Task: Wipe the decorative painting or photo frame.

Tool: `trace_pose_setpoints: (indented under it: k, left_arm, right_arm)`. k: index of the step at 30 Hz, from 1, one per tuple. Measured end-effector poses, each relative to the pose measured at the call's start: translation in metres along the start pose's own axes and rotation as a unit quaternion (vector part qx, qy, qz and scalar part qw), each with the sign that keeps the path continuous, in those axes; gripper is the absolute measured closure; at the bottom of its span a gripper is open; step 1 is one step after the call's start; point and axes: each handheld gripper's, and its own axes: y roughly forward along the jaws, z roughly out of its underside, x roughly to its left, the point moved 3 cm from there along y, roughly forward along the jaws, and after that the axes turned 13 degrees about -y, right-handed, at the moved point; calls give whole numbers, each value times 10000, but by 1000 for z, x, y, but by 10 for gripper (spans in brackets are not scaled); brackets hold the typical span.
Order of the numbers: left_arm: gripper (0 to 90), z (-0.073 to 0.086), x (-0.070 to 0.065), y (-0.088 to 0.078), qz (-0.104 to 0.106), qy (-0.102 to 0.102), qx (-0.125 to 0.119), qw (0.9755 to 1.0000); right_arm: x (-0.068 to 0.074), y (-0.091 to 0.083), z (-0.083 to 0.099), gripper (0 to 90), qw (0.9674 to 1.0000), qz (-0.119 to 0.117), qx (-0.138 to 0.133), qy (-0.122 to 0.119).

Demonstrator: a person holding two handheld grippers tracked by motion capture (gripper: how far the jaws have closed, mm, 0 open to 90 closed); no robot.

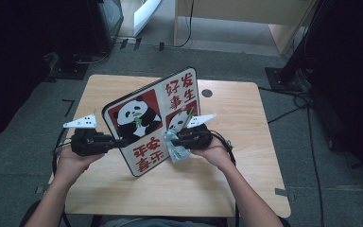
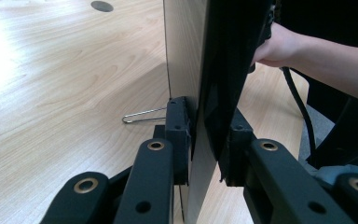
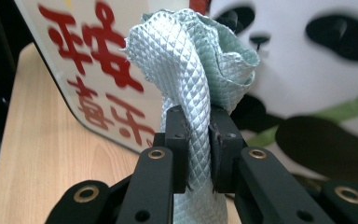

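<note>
One sign (image 1: pixel 150 120), one cloth (image 1: pixel 176 149) and one wire clip (image 2: pixel 143 115) are sitting at one tabletop (image 1: pixel 236 142), with two hand-held grippers: left (image 1: pixel 123 141), right (image 1: pixel 177 140).

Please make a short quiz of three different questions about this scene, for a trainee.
1. True or false: the left hand-held gripper clamps the panda board by its edge.
2. What does the right hand-held gripper hold? A) a sponge B) a pale green cloth C) a metal clip
3. Fill in: the board is held ____ on the wooden table, not lying flat.

Key: 1 true; 2 B; 3 upright
</note>
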Motion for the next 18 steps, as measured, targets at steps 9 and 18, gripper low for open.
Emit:
trace_pose_setpoints:
  k: [9,18]
  left_arm:
    - [775,0,1,0,38,-9,-7,10000]
    - [776,0,2,0,41,-83,-46,9999]
  right_arm:
    - [4,7,14,805,9998,-4,172,82]
    - [4,7,13,808,9988,-96,424,243]
